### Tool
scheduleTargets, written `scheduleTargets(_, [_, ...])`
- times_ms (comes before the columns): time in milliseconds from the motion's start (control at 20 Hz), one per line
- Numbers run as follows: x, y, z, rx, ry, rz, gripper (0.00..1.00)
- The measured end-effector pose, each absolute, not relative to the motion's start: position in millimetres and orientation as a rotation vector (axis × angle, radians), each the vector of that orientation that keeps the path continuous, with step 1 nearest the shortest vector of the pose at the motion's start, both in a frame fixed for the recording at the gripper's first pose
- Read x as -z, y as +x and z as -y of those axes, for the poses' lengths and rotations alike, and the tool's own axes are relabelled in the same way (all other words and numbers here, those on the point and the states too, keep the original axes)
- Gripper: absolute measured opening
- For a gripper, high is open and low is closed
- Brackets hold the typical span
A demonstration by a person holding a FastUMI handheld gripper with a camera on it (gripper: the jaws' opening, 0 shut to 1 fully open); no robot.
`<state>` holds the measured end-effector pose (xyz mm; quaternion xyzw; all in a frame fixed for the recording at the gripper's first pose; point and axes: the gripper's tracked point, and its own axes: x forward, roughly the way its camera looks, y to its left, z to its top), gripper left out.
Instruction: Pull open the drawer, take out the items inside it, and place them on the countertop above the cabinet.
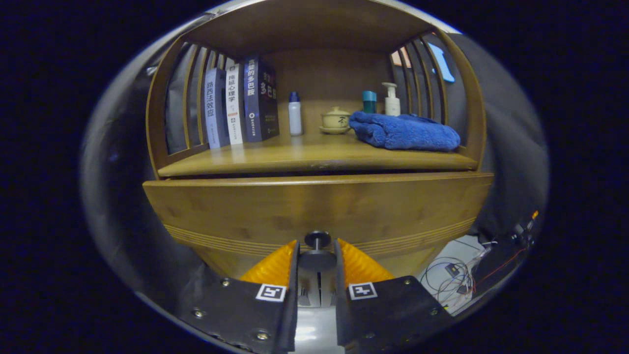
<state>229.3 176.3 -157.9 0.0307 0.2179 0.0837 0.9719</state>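
While the drawer [314, 206] fills the space ahead, the hand-held gripper [317, 250] pinches its knob [317, 239].

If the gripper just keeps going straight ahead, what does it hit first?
The gripper already has the drawer knob between its fingers; straight on, the fingertips would likely meet the wooden drawer front, though depth is hard to judge.

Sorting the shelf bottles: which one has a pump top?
The white bottle behind the blue towel; the bottle beside the books has a plain blue cap.
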Motion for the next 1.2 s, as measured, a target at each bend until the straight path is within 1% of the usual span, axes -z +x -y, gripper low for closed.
scheduleTargets(550, [151, 127, -152, -0.092, 0.039, -0.501, 0.32])
scheduleTargets(850, [154, 103, -149, -0.068, 0.007, -0.534, 0.32])
scheduleTargets(950, [139, 93, -147, -0.061, 0.054, -0.498, 0.32])
scheduleTargets(1000, [117, 88, -145, -0.073, 0.1, -0.413, 0.22])
scheduleTargets(1050, [111, 97, -137, -0.034, 0.147, -0.35, 0.11])
scheduleTargets(1100, [110, 93, -132, -0.008, 0.184, -0.342, 0.01])
scheduleTargets(1200, [106, 91, -113, 0.025, 0.177, -0.386, 0.02])
